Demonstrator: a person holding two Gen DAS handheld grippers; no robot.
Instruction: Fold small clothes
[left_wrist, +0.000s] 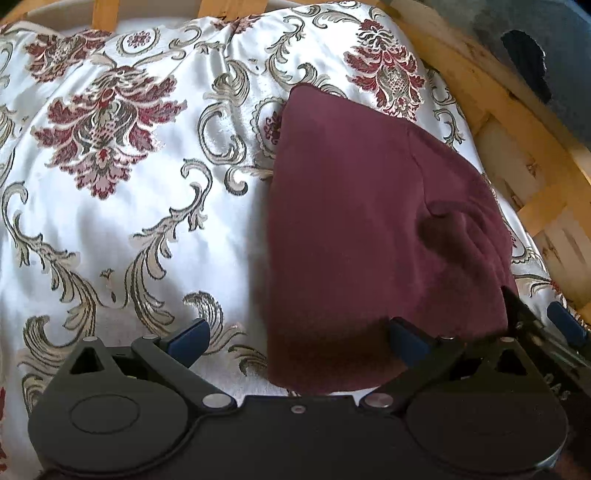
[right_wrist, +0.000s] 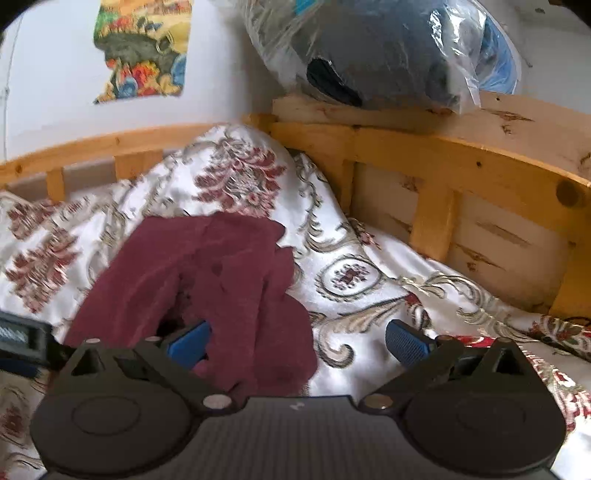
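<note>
Maroon cloth lies folded on a bed, spread over a white satin cover patterned with red and gold florals. From the left wrist view it forms a smooth rounded wedge with a puckered crease near its right side; from the right wrist view its far layers look rumpled and uneven.

Left gripper hovers at the cloth's near edge, jaws released and wide apart: the right blue pad sits against the cloth's lower edge, the left pad over bare cover. Right gripper also has its jaws released, the left pad over the cloth's near corner, the right pad above the cover; nothing is pinched between either pair. Part of the right gripper shows at the left view's right edge, just beside the cloth.

A pine bed frame with slats rims the mattress. A plastic-wrapped dark bundle rests on its top rail, and a colourful picture hangs on the white wall behind.
</note>
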